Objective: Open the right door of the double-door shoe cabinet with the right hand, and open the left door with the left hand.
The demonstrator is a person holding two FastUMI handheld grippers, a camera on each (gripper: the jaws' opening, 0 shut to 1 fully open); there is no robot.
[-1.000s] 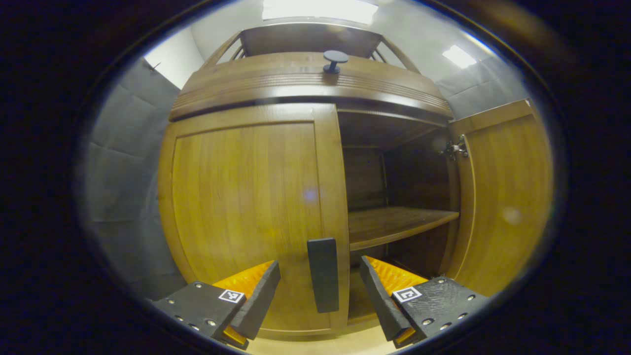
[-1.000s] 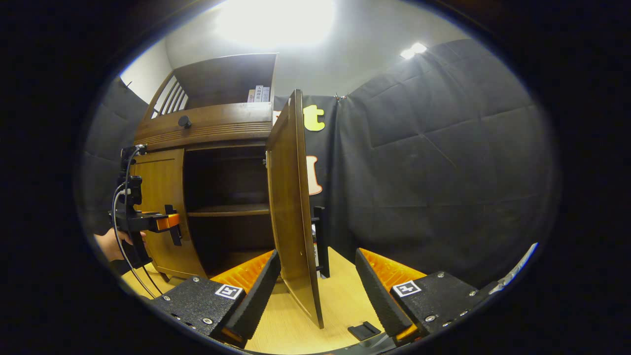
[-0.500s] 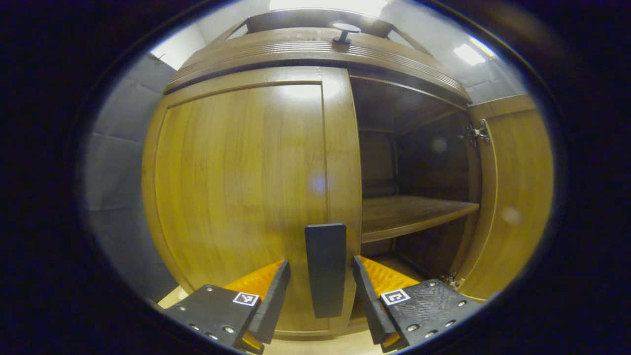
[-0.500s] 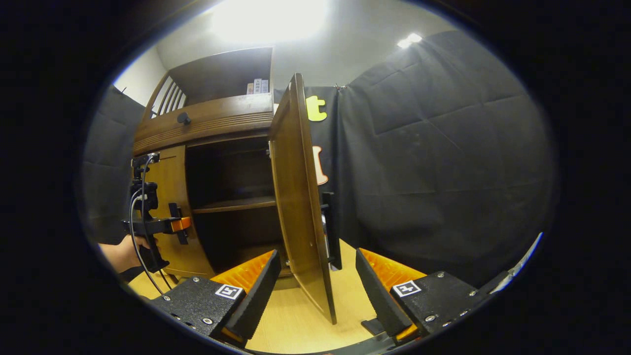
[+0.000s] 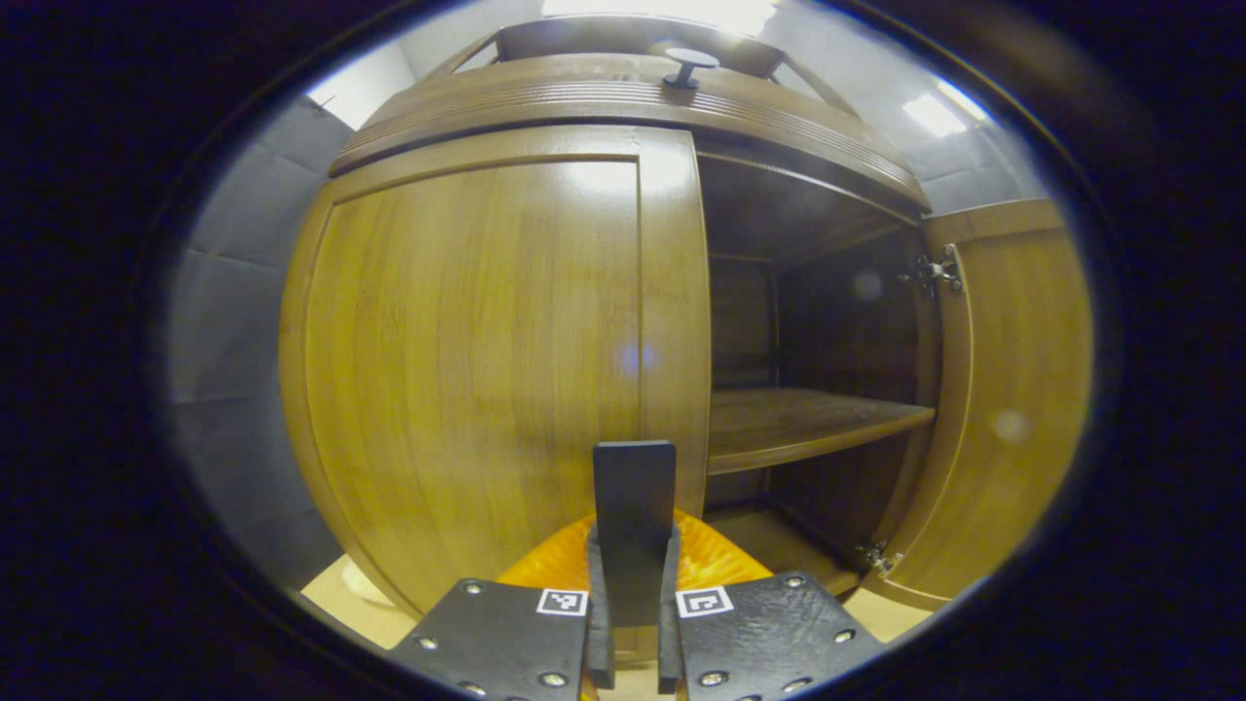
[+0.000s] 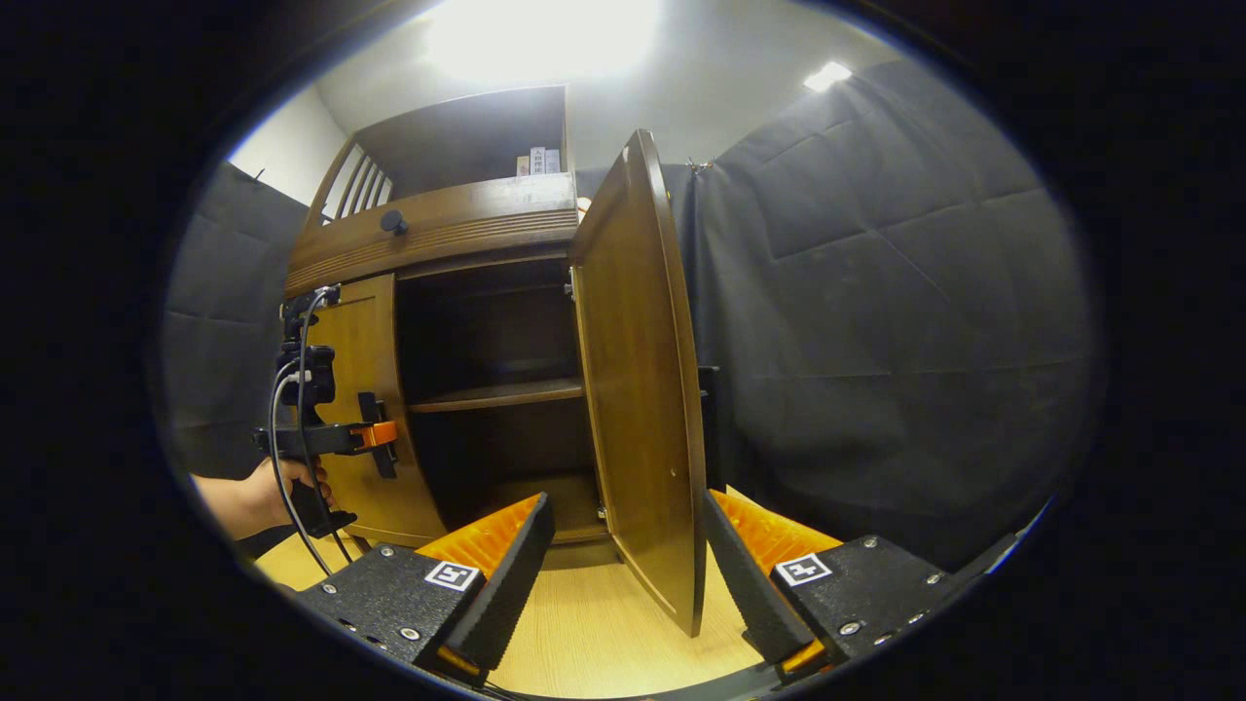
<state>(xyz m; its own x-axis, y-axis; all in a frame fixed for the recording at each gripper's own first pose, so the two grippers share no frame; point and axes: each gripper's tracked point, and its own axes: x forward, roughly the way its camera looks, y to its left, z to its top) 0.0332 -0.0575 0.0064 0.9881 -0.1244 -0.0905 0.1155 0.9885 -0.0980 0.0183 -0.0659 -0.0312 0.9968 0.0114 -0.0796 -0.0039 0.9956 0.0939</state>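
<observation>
In the left gripper view, the wooden shoe cabinet's left door (image 5: pixel 467 370) is closed. My left gripper (image 5: pixel 631 594) is shut on its upright black handle (image 5: pixel 633 497), one finger on each side. The right door (image 5: pixel 1012 389) stands swung out, baring a dark interior with a shelf (image 5: pixel 798 424). In the right gripper view my right gripper (image 6: pixel 628 550) is open, with nothing between its fingers. The open right door (image 6: pixel 638 389) stands just beyond them, inner face toward me. The left gripper (image 6: pixel 375 443) sits at the left door (image 6: pixel 355 428), held by a hand (image 6: pixel 258 492).
A drawer front with a round black knob (image 5: pixel 689 66) runs above the doors, and an open upper shelf holds a few books (image 6: pixel 540 161). Black padded cloth (image 6: pixel 876 341) hangs right of the cabinet. The floor (image 6: pixel 594 633) is light wood.
My left gripper moved in and its fingers closed on the left door's handle. In the right gripper view the right door has swung wider, and its handle is now mostly hidden behind it.
</observation>
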